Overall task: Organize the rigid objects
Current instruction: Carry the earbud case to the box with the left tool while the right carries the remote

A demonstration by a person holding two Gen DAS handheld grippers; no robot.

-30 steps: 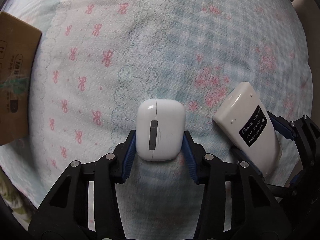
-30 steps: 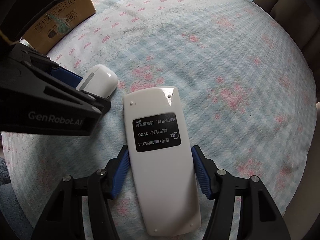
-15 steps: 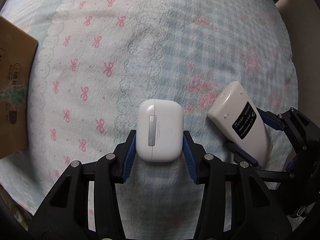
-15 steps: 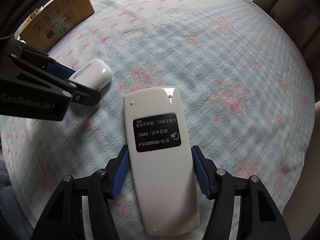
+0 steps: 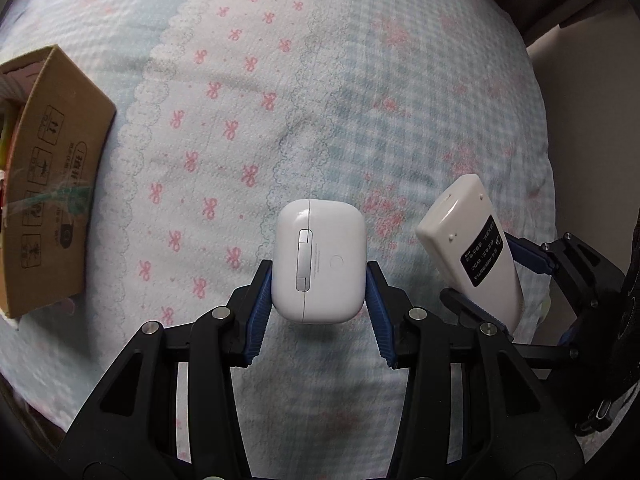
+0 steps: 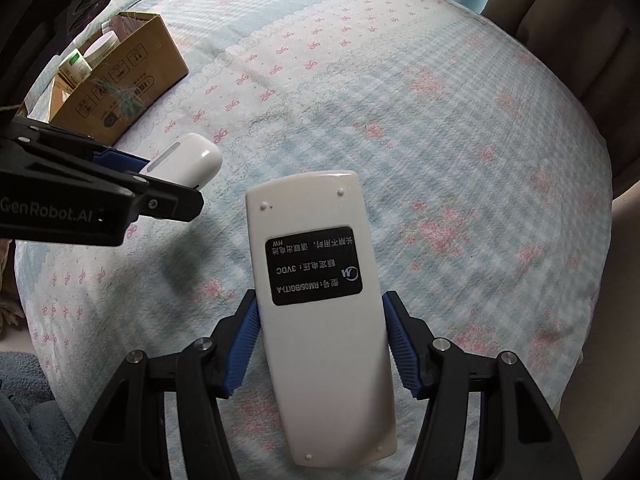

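White earbud case [image 5: 319, 266] clamped in left tool [image 5: 319, 280], remote [image 6: 320, 300] in right tool [image 6: 320, 334]; both lifted, next carry left to cardboard box [image 6: 132, 80].

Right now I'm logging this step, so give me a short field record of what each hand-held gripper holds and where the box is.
left hand-held gripper: shut on white earbud case
right hand-held gripper: shut on white remote, label side up
surface: patterned blanket
cardboard box: open, on blanket, holds small items
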